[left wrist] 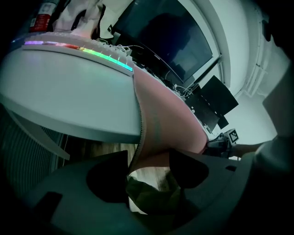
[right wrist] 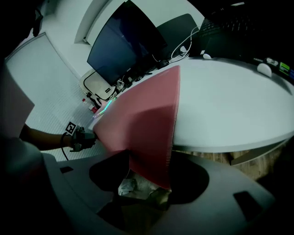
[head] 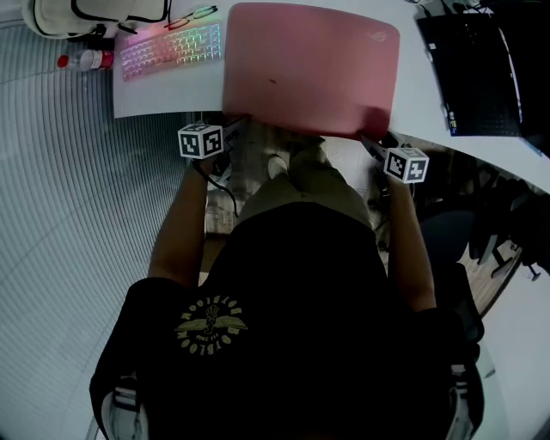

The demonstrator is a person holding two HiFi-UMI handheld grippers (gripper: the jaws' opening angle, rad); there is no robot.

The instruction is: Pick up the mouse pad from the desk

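Note:
A large pink mouse pad (head: 309, 69) lies on the white desk (head: 163, 96), and its near edge sticks out over the desk's front edge. My left gripper (head: 238, 127) is at the pad's near left corner and my right gripper (head: 373, 143) at its near right corner. In the left gripper view the mouse pad (left wrist: 158, 124) droops down between the jaws of the left gripper (left wrist: 149, 172), which stand wide apart and do not press on it. In the right gripper view a corner of the mouse pad (right wrist: 147, 133) hangs loose between the spread jaws of the right gripper (right wrist: 149, 179).
A rainbow-lit keyboard (head: 172, 47) lies left of the pad, with a bottle (head: 86, 60) and glasses (head: 191, 17) behind it. A black keyboard (head: 477, 73) sits at the right. A dark monitor (left wrist: 165, 41) stands at the back. The person's legs are below the desk edge.

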